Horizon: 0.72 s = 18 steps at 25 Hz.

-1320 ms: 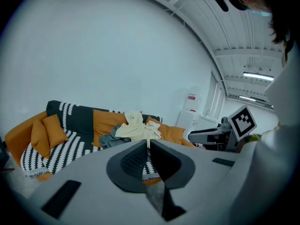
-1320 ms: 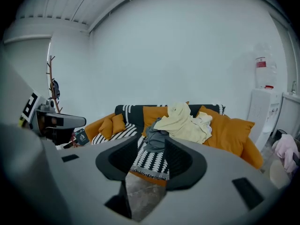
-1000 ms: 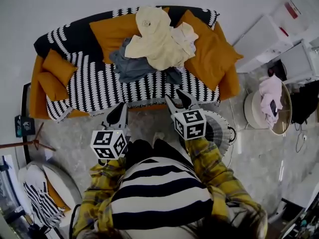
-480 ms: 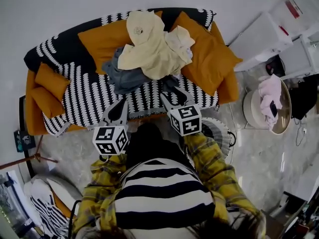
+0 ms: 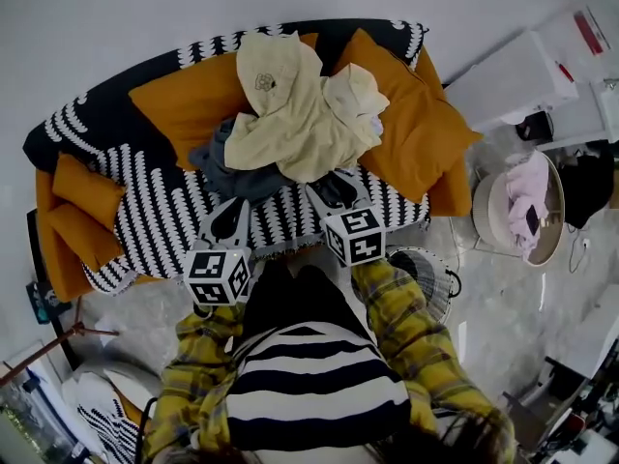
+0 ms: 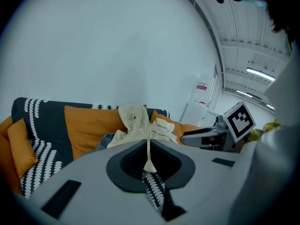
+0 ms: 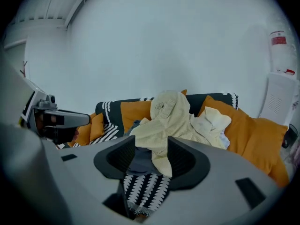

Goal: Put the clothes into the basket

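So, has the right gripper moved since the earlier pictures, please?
Yes: the right gripper has advanced from the front edge of the sofa toward the clothes pile, jaws just opening, nothing gripped.

Soft, even indoor light — shadows on the sofa (image 5: 145, 196) faint and diffuse; cream clothes (image 5: 290, 124) keep their detail. Strip lights (image 6: 259, 72) glow overhead in the left gripper view. Fisheye bend throughout — gripper views' corners black, near foreground soft.
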Motion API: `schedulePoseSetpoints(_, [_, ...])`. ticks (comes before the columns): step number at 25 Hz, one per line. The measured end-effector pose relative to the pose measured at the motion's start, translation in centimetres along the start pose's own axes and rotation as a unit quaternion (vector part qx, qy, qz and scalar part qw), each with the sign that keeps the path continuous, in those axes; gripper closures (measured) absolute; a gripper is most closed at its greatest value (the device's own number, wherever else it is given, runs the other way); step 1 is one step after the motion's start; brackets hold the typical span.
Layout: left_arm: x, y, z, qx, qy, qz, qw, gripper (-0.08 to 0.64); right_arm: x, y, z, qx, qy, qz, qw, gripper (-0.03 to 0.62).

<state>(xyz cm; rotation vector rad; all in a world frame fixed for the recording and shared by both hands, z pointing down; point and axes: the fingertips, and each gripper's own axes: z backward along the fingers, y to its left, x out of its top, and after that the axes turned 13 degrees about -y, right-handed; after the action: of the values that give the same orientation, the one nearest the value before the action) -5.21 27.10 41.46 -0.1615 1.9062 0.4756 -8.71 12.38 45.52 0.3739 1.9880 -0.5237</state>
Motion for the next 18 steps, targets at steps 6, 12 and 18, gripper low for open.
schedulePoseSetpoints(6, [-1.3, 3.7, -4.1, 0.005, 0.026, 0.012, 0.9996, 0.529, -1.7, -2.9, -5.3, -0.023, 0.027, -0.026, 0.999, 0.373])
schedulePoseSetpoints(12, [-3.3, 5.5, -7.4, -0.002, 0.054, 0.015, 0.9984, 0.528, -4.3, -5.3, -9.4, -0.036, 0.06, -0.028, 0.997, 0.348])
schedulePoseSetpoints(18, [-4.6, 6.3, -9.1, -0.01, 0.077, 0.017, 0.9969, 0.528, -6.3, -6.4, -12.5, -0.049, 0.08, -0.022, 0.995, 0.301])
